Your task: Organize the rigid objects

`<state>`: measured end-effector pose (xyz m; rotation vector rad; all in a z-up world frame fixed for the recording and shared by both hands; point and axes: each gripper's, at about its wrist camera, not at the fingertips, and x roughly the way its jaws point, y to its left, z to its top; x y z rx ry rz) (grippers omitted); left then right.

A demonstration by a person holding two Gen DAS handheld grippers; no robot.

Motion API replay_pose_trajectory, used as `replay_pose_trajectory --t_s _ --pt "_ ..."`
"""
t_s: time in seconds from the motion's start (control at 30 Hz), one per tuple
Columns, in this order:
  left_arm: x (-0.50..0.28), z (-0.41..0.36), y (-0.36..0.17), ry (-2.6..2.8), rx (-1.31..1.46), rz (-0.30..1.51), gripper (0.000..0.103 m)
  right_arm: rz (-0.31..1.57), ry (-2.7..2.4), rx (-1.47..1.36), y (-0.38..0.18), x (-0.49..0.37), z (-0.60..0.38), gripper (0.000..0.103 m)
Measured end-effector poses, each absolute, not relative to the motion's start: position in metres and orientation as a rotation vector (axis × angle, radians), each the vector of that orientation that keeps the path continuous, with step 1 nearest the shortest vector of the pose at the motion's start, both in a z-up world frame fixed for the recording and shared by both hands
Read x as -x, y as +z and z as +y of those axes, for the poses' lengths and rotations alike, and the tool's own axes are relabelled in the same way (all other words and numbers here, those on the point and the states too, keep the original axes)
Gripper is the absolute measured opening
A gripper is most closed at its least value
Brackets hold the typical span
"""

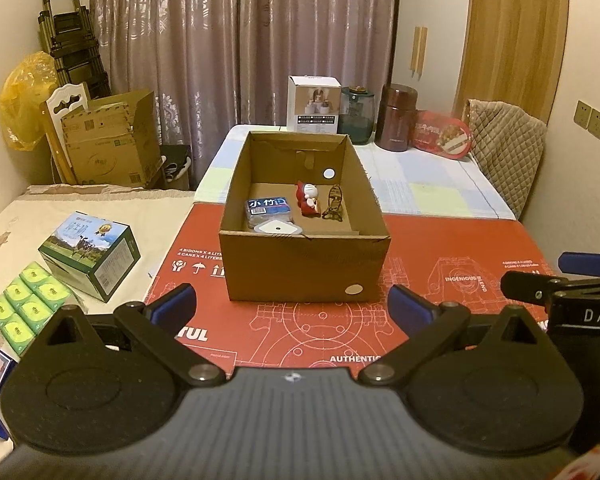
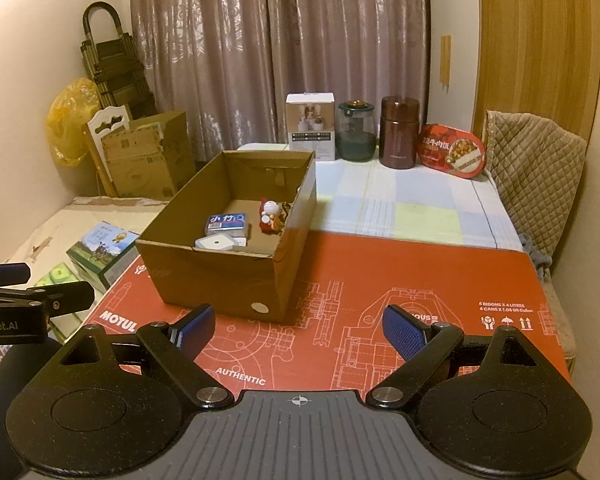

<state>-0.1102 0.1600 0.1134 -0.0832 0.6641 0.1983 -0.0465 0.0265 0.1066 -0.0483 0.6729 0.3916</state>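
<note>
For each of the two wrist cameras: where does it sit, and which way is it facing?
Left wrist: behind the open left claw, angled down at the cardboard box head-on; the right claw's finger shows at the right edge.
Right wrist: behind the open right claw, viewing the box from its right; the left claw's finger shows at the left edge.
Shared: box, red printed cardboard sheet, curtain.

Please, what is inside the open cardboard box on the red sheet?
Inside the cardboard box lie a blue packet, a white flat device, a red figurine and a small brass stand. The front wall hides the nearest floor.
</note>
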Motion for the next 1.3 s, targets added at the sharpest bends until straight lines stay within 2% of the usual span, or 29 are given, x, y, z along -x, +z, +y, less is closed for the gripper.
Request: replay_pose_trajectory --t_s 1.3 --pt "0.1077 0.1591 0.1047 0.192 0.081 0.669 0.101 0.684 0.383 0.041 0.1009 0.0465 0.0246 0.088"
